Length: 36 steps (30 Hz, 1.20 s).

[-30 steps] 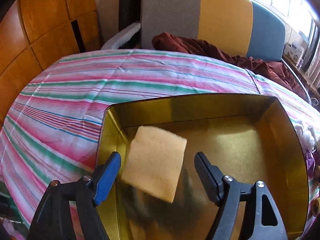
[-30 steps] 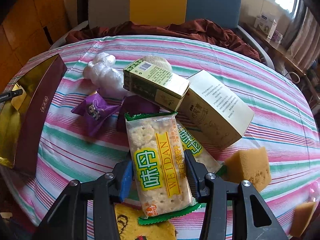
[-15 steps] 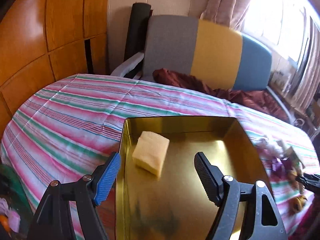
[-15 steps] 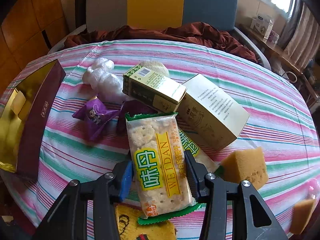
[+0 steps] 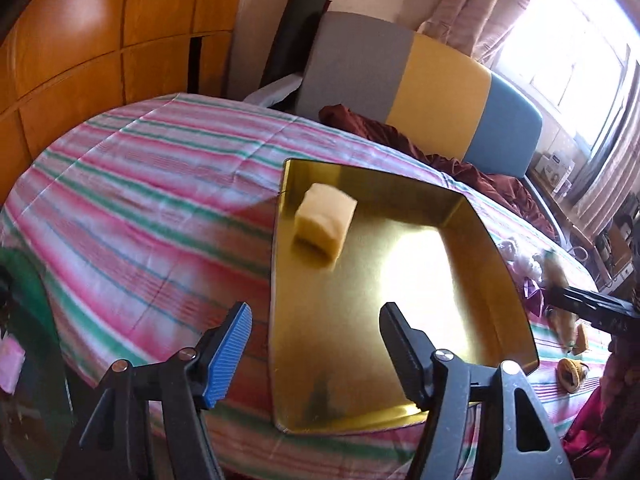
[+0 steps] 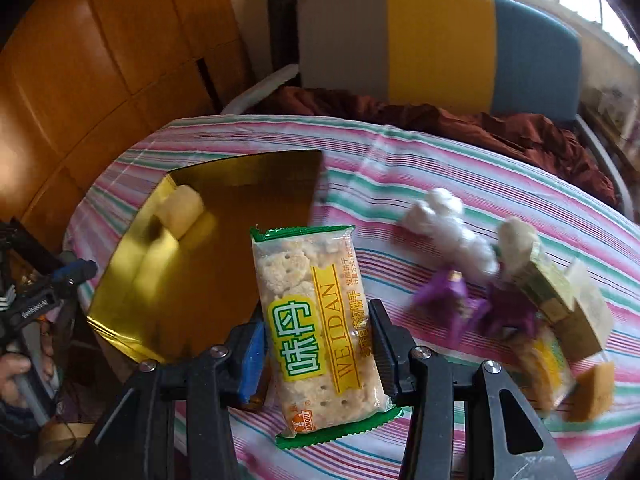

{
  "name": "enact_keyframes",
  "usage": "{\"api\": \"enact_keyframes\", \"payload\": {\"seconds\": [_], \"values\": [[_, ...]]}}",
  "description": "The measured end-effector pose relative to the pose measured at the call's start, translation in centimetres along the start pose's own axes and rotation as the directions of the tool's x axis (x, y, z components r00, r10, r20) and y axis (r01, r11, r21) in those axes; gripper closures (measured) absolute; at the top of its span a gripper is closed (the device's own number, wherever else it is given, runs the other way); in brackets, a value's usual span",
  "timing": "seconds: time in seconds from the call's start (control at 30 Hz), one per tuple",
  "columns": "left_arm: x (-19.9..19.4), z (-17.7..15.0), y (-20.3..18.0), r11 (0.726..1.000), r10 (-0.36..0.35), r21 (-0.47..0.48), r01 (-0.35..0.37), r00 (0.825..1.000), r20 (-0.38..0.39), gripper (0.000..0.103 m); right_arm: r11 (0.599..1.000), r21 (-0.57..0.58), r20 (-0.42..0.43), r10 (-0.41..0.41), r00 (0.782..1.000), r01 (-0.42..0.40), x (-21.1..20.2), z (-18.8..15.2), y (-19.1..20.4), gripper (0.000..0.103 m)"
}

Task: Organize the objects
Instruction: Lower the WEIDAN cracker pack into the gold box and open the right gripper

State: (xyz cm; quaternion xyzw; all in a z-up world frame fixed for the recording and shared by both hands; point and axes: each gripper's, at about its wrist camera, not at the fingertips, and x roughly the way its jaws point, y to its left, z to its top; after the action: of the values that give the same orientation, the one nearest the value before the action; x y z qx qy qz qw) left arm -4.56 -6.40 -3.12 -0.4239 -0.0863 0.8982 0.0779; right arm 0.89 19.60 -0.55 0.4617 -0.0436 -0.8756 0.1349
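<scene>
Right gripper [image 6: 318, 344] is clamping the cracker packet [image 6: 318, 328] by its long sides; the packet is hanging in the air, over the near right corner of the gold tray [image 6: 224, 280]. Left gripper [image 5: 316, 348] is standing apart, nothing between the pads, jaws having just been closing partway; it is hovering over the tray's near edge [image 5: 360, 424]. A yellow sponge block [image 5: 326, 220] is lying inside the tray, at its far left corner. The tray is sitting on the striped cloth [image 5: 140, 208]. To the tray's right, well apart, a blurred heap is lying: white bag [image 6: 448, 232], purple wrappers [image 6: 444, 300], green carton [image 6: 548, 284], another sponge [image 6: 592, 392].
</scene>
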Motion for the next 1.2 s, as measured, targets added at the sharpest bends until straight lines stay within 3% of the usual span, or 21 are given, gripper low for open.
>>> {"api": "enact_keyframes", "payload": {"seconds": [0.13, 0.27, 0.37, 0.43, 0.67, 0.87, 1.03, 1.2], "values": [[-0.6, -0.3, 1.0, 1.0, -0.003, -0.019, 0.004, 1.0, 0.017, 0.041, 0.996, 0.01, -0.081, 0.093, 0.992, -0.093, 4.7, 1.7, 4.8, 0.055], [-0.9, -0.2, 1.5, 1.0, 0.012, -0.027, -0.011, 0.999, 0.035, 0.043, 0.982, 0.091, -0.16, 0.18, 0.971, -0.167, 9.5, 3.0, 8.0, 0.054], [-0.8, -0.3, 1.9, 0.999, 0.015, -0.037, -0.014, 0.999, 0.032, 0.044, 0.956, 0.176, -0.155, 0.263, 0.952, -0.235, 11.3, 3.7, 9.3, 0.047], [-0.7, -0.3, 2.0, 0.999, 0.014, -0.039, -0.013, 0.999, 0.029, 0.046, 0.952, 0.177, -0.146, 0.276, 0.95, -0.25, 11.6, 4.1, 10.2, 0.044], [-0.3, -1.0, 0.9, 1.0, 0.008, -0.003, -0.008, 1.0, 0.01, 0.047, 0.98, 0.059, -0.117, 0.198, 0.973, -0.192, 9.1, 2.9, 10.6, 0.037], [-0.4, -1.5, -0.8, 0.999, 0.008, 0.035, -0.008, 1.0, 0.012, 0.047, 0.997, -0.048, -0.039, 0.055, 0.998, -0.057, 6.5, 0.7, 10.0, 0.016], [-0.8, -2.0, -2.7, 0.996, 0.001, 0.093, -0.003, 1.0, 0.026, 0.047, 0.999, -0.046, 0.008, 0.005, 1.0, -0.004, 4.6, -0.9, 8.1, 0.003], [-1.0, -2.5, -4.8, 0.988, -0.029, 0.154, 0.026, 0.999, 0.016, 0.047, 0.999, -0.027, 0.049, -0.029, 0.998, 0.031, 2.5, -2.2, 5.8, 0.0]]}}
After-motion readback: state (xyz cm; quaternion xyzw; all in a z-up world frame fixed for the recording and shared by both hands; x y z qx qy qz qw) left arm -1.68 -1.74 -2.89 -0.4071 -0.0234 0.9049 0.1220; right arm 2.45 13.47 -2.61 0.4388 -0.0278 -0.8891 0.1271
